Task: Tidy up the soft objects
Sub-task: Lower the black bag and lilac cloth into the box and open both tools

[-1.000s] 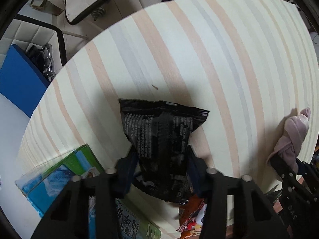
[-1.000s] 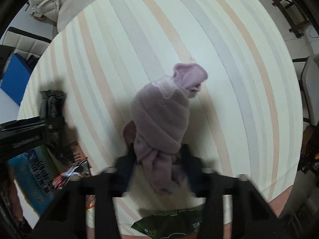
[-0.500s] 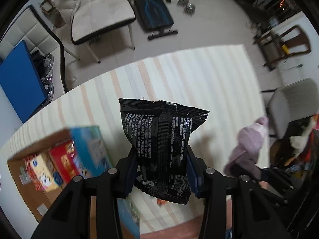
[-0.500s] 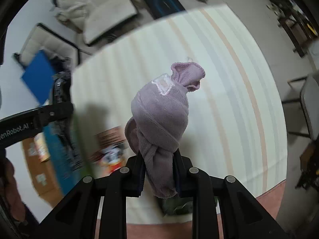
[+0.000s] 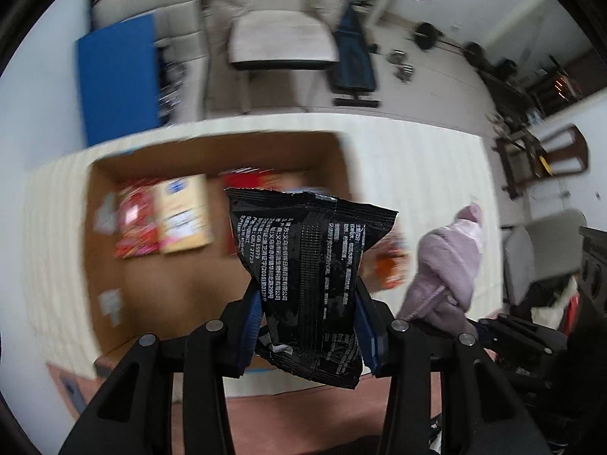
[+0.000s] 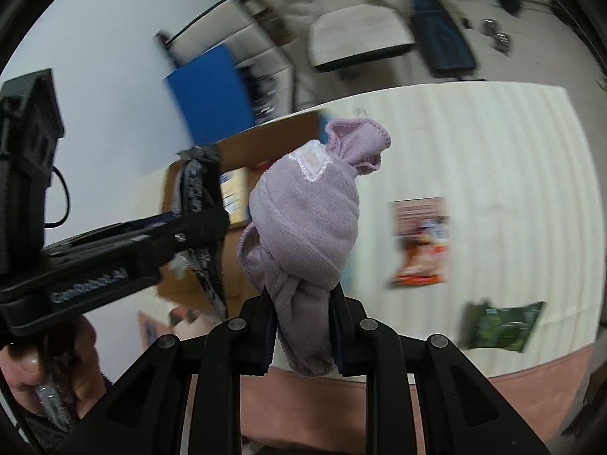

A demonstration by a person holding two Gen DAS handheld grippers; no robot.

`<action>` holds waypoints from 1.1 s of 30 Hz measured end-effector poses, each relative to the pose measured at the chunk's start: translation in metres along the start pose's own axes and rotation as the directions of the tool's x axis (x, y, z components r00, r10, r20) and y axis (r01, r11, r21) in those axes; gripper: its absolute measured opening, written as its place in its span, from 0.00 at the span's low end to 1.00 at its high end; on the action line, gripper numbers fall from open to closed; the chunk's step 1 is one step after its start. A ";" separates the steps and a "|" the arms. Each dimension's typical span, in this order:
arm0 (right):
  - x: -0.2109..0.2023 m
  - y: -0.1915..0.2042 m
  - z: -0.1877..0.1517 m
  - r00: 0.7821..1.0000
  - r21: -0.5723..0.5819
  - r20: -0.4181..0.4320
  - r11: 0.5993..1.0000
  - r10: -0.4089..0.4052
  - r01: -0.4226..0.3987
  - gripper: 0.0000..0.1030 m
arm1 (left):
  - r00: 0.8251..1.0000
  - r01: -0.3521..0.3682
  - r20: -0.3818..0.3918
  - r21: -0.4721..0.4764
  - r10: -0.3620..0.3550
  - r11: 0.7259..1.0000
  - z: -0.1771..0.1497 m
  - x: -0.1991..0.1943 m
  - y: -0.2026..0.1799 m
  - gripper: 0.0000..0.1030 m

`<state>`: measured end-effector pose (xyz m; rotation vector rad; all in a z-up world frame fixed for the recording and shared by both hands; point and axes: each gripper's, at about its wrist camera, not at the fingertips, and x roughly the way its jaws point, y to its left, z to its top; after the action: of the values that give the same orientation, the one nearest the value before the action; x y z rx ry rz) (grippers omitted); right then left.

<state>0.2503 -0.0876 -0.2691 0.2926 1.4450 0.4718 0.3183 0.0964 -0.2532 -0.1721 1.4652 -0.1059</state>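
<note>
In the left wrist view, the left tongs (image 5: 308, 326) are clamped on a black snack bag (image 5: 307, 280), which stands upright between the blue pads and hangs above an open cardboard box (image 5: 159, 276) on the striped table (image 5: 425, 174). Blurred red and cream packets (image 5: 163, 220) lie inside the box at ten o'clock from the bag. At three o'clock, the knotted pink sock bundle (image 5: 447, 269) sits in the right tongs. In the right wrist view, the right tongs (image 6: 303, 333) are clamped on the pink sock bundle's lower knot, held off the table. The left tongs and black bag appear at nine o'clock, before the box. An orange snack packet (image 6: 419, 242) lies on the table at three o'clock and a green packet (image 6: 500, 326) at four o'clock.
</note>
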 end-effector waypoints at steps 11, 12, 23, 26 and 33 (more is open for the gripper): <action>0.136 0.097 -0.006 0.982 -0.009 -0.164 0.996 0.090 -0.093 0.24 | 0.978 -0.153 -0.162 -0.112 0.134 0.982 -0.025 0.053 0.135 0.40; 0.146 0.101 -0.007 0.981 -0.010 -0.177 0.996 0.085 -0.088 0.24 | 0.974 -0.155 -0.184 -0.116 0.132 0.981 -0.025 0.063 0.142 0.40; 0.233 0.129 -0.008 0.954 -0.082 -0.300 0.996 0.007 -0.033 0.29 | 0.943 -0.154 -0.314 -0.109 0.113 0.982 -0.021 0.117 0.166 0.43; 0.247 0.134 -0.009 0.948 -0.116 -0.319 0.993 -0.022 -0.016 0.63 | 0.937 -0.167 -0.328 -0.117 0.120 0.979 -0.022 0.117 0.167 0.43; 0.249 0.129 -0.005 0.946 -0.109 -0.323 0.994 -0.032 -0.004 0.87 | 0.945 -0.181 -0.293 -0.110 0.142 0.977 -0.029 0.100 0.167 0.56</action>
<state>0.2422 0.1433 -0.4280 0.1196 1.7339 0.6059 0.2942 0.2419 -0.3844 -0.1499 1.7694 0.1084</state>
